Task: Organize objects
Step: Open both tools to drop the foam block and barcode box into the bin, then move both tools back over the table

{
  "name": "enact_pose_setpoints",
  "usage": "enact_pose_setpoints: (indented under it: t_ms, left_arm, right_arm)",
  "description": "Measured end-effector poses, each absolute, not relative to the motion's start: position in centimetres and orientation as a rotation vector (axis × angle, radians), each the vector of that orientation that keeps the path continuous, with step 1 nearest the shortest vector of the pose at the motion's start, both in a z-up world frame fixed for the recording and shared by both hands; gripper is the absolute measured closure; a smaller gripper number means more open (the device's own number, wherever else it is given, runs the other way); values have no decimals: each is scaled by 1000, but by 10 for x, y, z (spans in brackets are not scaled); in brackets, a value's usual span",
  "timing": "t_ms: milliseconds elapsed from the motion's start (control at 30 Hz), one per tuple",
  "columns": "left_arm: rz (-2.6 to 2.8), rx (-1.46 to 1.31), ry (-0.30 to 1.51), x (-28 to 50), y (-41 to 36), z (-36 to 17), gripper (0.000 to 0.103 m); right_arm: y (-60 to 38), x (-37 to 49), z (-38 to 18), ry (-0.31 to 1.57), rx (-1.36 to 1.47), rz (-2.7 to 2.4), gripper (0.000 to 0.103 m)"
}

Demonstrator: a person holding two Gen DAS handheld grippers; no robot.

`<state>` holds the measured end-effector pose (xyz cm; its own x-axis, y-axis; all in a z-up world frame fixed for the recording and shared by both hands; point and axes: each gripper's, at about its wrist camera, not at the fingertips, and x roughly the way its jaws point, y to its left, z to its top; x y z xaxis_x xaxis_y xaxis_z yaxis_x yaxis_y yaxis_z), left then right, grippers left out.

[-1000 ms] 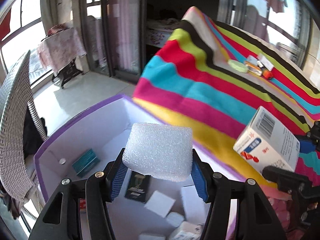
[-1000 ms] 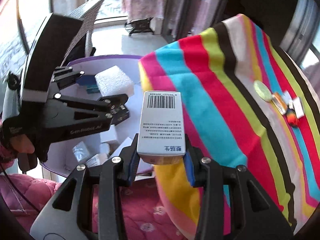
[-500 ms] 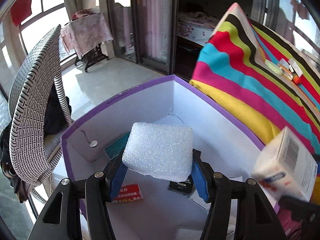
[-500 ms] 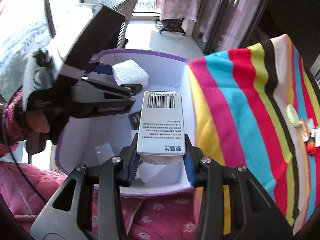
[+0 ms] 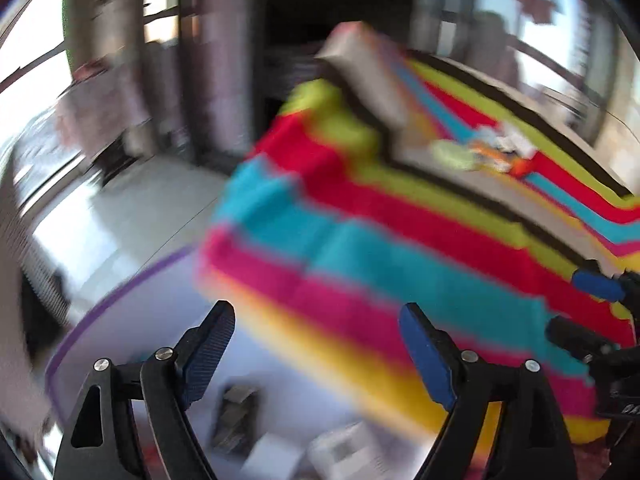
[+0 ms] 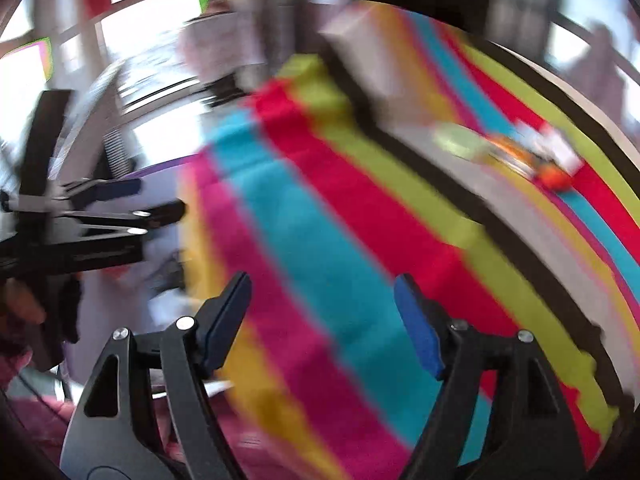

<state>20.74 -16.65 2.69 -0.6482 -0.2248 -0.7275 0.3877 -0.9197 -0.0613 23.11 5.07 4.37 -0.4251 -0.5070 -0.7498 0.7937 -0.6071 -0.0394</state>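
Both grippers, left [image 5: 316, 344] and right [image 6: 322, 316], just opened, empty.

Two grippers – left gripper [image 5: 316, 348] and right gripper [image 6: 322, 316] – one striped blanket [image 5: 400, 240], one purple-edged box [image 5: 120, 292].

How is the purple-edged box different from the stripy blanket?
The box is plain white inside with a purple rim; the blanket has many bright stripes. The box holds packets inside; the blanket carries small things on top. Both have objects resting on them.
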Motion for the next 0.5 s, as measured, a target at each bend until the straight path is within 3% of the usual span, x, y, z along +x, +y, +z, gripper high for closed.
enact_pose_setpoints:
  t_ms: [300,500]
  left_arm:
    - [-2711,1335,239,11,-111,11,17]
    - [-2646,1400,141,-78,-108,-3,16]
  right_arm:
    - [134,158,48,332,1036,-2296,23]
    - [156,140,47,240,1055,-2326,23]
